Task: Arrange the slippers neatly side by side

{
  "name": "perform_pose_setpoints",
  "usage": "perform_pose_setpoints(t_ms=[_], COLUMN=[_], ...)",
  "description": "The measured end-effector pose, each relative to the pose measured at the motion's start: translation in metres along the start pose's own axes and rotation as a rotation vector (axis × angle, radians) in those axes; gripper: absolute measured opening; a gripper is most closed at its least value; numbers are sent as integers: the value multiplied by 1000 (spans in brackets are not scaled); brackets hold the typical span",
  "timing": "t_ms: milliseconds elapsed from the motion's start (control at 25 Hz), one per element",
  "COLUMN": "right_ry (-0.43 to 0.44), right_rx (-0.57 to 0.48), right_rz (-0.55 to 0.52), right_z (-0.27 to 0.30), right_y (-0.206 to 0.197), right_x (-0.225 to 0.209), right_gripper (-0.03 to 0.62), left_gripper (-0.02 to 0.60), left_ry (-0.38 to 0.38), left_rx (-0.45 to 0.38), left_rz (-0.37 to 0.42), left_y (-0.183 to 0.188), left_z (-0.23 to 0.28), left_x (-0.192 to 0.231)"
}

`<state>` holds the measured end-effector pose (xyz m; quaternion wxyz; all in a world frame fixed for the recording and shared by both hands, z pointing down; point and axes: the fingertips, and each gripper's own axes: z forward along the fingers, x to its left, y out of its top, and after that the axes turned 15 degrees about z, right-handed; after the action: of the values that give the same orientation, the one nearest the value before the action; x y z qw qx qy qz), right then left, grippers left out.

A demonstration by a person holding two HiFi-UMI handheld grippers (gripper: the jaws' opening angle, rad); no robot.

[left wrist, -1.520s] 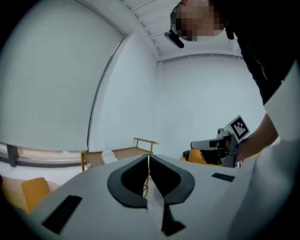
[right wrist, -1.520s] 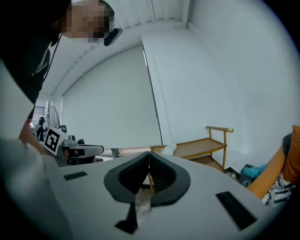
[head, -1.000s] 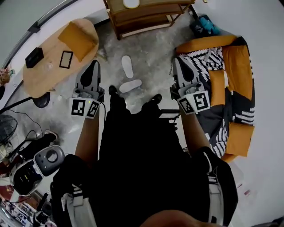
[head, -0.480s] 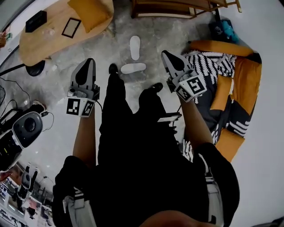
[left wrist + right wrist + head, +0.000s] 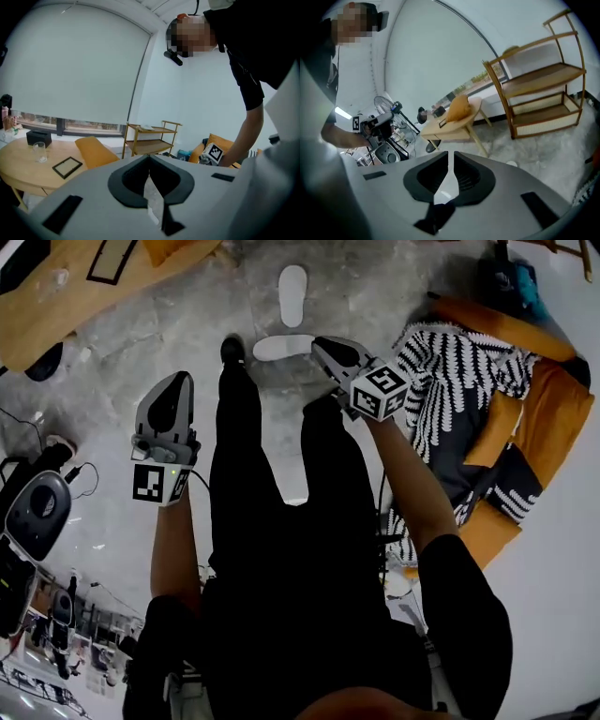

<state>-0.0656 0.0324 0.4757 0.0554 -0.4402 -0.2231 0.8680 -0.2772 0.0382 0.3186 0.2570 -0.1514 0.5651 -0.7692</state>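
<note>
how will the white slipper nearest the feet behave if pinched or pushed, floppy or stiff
The near slipper looks thin and flat, so it is probably light and may droop if pinched at one end. It lies flat on the rough grey floor, so a push should slide it rather than roll it. It does not look fragile.

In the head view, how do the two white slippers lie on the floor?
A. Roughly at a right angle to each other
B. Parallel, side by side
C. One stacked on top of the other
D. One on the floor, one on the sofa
A: the far slipper points up the picture, while the near slipper lies crosswise just below its end.
</note>
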Motion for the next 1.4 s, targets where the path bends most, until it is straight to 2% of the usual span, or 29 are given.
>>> perform_pose_setpoints(t_ms=[160, 200, 280, 560, 720, 880, 1040, 1280, 1400], right_ry=[-38, -48, -67, -150, -173, -189, -182, -186, -173], right_rx=[78, 100, 150, 301, 357, 425, 526, 544, 548], right_rz=[78, 99, 140, 236, 256, 290, 264, 317, 333], right_z=[50, 62, 85, 154, 186, 206, 221, 237, 239], right_y=[-64, -82, -118, -235, -277, -316, -347, -361, -364], right_x=[-71, -88, -122, -226, -269, -298, -316, -330, -326], right_gripper=[35, 51, 128, 133, 144, 144, 144, 139, 91], left_gripper=[18, 18, 18, 18, 18, 18, 18, 18, 18], left_ry=[-39, -50, -72, -178, -202, -229, -240, -246, -243], left_rx=[37, 44, 52, 116, 116, 140, 152, 163, 165], left_rz=[-33, -34, -32, 20, 35, 29, 29, 49, 45], left_y=[-63, -76, -98, -163, -190, -221, -239, -249, -249], left_z=[24, 31, 46, 87, 103, 111, 117, 115, 113], left_x=[-5, -6, -8, -15, -17, -21, -22, -23, -21])
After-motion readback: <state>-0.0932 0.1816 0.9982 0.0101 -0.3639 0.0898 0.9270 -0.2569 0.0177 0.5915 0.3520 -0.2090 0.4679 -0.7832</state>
